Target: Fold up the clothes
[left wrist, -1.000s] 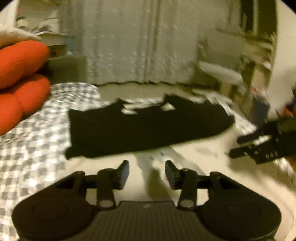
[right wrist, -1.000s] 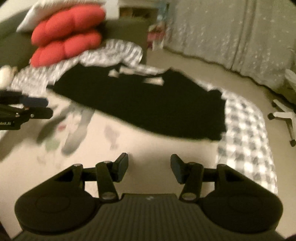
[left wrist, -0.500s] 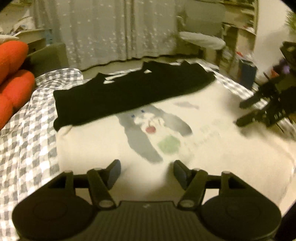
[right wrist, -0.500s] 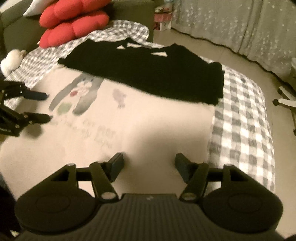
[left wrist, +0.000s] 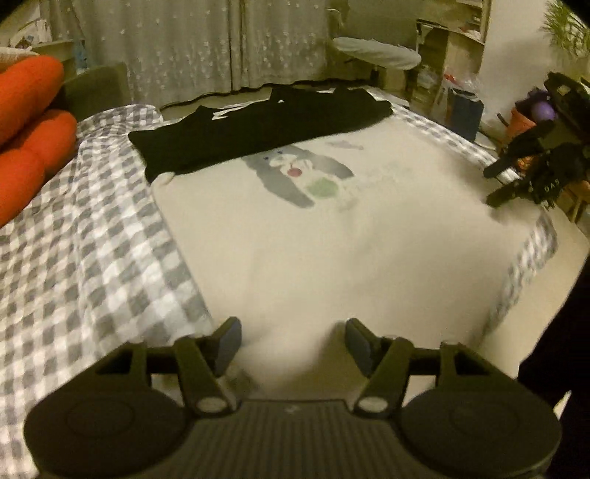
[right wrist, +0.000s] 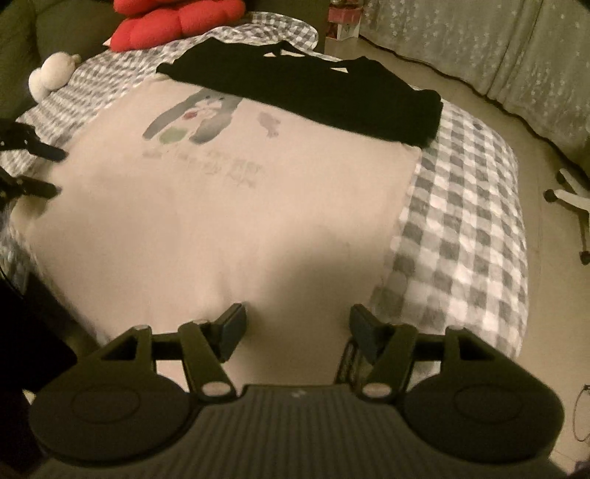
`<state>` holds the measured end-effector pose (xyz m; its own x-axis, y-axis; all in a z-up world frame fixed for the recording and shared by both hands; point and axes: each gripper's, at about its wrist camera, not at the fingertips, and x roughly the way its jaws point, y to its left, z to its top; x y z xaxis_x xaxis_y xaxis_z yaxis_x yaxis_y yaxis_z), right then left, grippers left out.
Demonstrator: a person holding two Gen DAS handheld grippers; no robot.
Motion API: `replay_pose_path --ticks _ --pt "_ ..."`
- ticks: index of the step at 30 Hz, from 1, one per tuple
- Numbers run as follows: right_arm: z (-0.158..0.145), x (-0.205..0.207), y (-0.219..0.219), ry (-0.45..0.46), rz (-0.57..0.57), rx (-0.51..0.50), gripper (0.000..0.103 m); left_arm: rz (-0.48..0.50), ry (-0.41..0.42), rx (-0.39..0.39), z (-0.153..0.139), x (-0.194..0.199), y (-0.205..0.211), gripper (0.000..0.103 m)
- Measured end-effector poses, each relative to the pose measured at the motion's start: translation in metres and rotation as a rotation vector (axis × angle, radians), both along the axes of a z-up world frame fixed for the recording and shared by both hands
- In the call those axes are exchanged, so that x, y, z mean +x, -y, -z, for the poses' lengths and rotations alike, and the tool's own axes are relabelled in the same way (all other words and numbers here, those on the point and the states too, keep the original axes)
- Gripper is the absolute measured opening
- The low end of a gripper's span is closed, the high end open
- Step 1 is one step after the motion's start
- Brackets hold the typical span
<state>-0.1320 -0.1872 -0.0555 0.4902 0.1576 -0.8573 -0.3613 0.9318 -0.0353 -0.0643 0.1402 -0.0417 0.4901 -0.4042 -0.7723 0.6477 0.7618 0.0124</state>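
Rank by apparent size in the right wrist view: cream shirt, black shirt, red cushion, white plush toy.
1. cream shirt
2. black shirt
3. red cushion, partly cropped
4. white plush toy
Farther things look smaller.

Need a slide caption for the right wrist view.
Open right gripper above cream printed shirt on checkered bedspread.

A bed (right wrist: 461, 221) with a grey-checked cover carries a cream printed shirt (right wrist: 221, 221), a black garment (right wrist: 332, 92) overlapping its far end.

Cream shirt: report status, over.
Left gripper and right gripper open, empty. Cream shirt flat, unfolded. Black garment overlaps its far edge.
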Motion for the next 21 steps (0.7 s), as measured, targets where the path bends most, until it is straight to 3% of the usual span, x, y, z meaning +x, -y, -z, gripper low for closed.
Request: replay_pose_path --ticks 3,5,7,11,14,21 --pt "0.000 -0.008 0.010 -0.047 0.025 0.027 0.066 -0.009 -0.056 0.039 0.000 -0.007 -0.009 0.063" --pt "-0.001 -0.013 0.018 -0.072 0.048 0.061 0.066 -0.018 -0.084 0.009 -0.002 -0.010 -0.018 0.060" --pt "0.000 -0.017 0.030 -0.111 0.080 0.134 0.064 -0.052 -0.158 -0.058 -0.003 -0.007 -0.029 0.057" --pt "0.000 -0.018 0.056 -0.171 0.164 0.283 0.052 -0.133 -0.320 -0.208 -0.001 0.005 -0.051 0.042" --pt "0.002 -0.018 0.071 -0.222 0.223 0.388 0.043 -0.188 -0.416 -0.299 0.006 0.011 -0.065 0.037" --pt "0.008 -0.023 0.087 -0.275 0.252 0.495 0.038 -0.243 -0.520 -0.412 0.018 0.012 -0.081 0.031"
